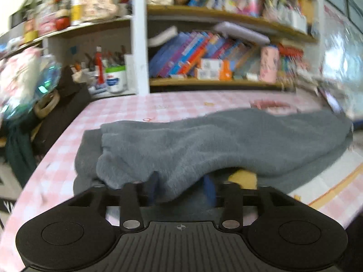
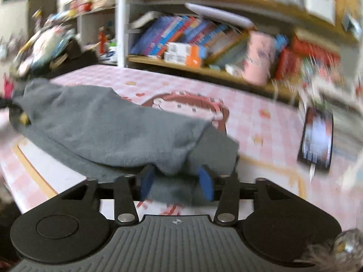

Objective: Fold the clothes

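A grey fleece garment (image 1: 215, 140) lies folded over itself across the pink checked tablecloth (image 1: 127, 108). In the left wrist view its near edge droops over my left gripper (image 1: 181, 185). The blue fingers (image 1: 209, 191) stand apart and the cloth hangs loose between them. In the right wrist view the same garment (image 2: 102, 127) stretches away to the left. Its right-hand end lies over my right gripper (image 2: 175, 181), whose blue pads (image 2: 205, 181) are spread wide and do not press the fold between them. Both views are blurred.
Shelves of books (image 1: 199, 54) and a pink tin (image 2: 258, 59) stand behind the table. A dark phone-like device (image 2: 317, 140) lies on the cloth at the right. A black bag and bundles (image 1: 63, 104) crowd the table's left side.
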A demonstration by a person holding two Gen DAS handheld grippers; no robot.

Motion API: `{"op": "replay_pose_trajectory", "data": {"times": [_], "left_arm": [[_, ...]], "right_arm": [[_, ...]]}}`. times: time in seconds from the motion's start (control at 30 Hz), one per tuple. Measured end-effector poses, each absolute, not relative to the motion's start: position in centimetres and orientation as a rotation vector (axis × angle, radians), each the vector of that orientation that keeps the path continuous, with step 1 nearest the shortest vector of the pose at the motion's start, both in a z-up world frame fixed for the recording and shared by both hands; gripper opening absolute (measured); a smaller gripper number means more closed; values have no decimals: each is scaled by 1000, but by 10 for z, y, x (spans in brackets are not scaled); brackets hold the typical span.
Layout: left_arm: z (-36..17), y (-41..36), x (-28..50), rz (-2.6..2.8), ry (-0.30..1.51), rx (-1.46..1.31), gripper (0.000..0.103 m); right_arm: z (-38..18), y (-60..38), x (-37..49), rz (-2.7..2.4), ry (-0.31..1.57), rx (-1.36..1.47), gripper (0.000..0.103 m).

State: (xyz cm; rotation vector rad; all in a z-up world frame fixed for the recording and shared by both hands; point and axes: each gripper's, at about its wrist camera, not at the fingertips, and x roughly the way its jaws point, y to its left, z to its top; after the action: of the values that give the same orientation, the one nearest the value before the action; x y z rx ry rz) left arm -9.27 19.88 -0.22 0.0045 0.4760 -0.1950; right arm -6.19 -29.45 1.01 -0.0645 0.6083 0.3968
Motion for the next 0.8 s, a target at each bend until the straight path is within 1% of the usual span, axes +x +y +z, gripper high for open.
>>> {"op": "replay_pose_trajectory", "data": {"times": [0.03,0.07,0.1,0.17,0.3,0.4,0.47,0.53,0.6,0.67,0.73,0.8], "left_arm": [[-1,200,-98,-187,453,-38,70],[0,200,-104,-178,429,-80,73],[1,201,-110,-170,405,-122,78],[2,203,-120,-189,362,-224,79],[6,201,-129,-242,334,-312,81],[8,194,-130,-235,324,-281,82],[8,192,-131,-230,320,-270,83],[5,193,-132,-232,320,-285,83],[2,194,-135,-227,320,-289,83],[0,197,-138,-220,322,-298,83],[-2,201,-139,-207,321,-314,83],[-3,206,-140,-195,320,-329,83]], "right_arm": [[9,-301,-64,391,623,9,59],[8,-308,-65,393,635,95,63],[7,-316,-67,406,640,194,64],[3,-330,-68,446,640,384,68],[-4,-337,-59,510,658,646,71],[-9,-328,-44,494,683,724,72],[-15,-327,-32,414,700,782,76],[-22,-327,-23,312,721,839,75],[-24,-324,-17,278,720,861,66],[-18,-319,-13,277,708,818,30],[-1,-313,-18,319,643,717,10],[22,-306,-32,346,512,567,9]]}}
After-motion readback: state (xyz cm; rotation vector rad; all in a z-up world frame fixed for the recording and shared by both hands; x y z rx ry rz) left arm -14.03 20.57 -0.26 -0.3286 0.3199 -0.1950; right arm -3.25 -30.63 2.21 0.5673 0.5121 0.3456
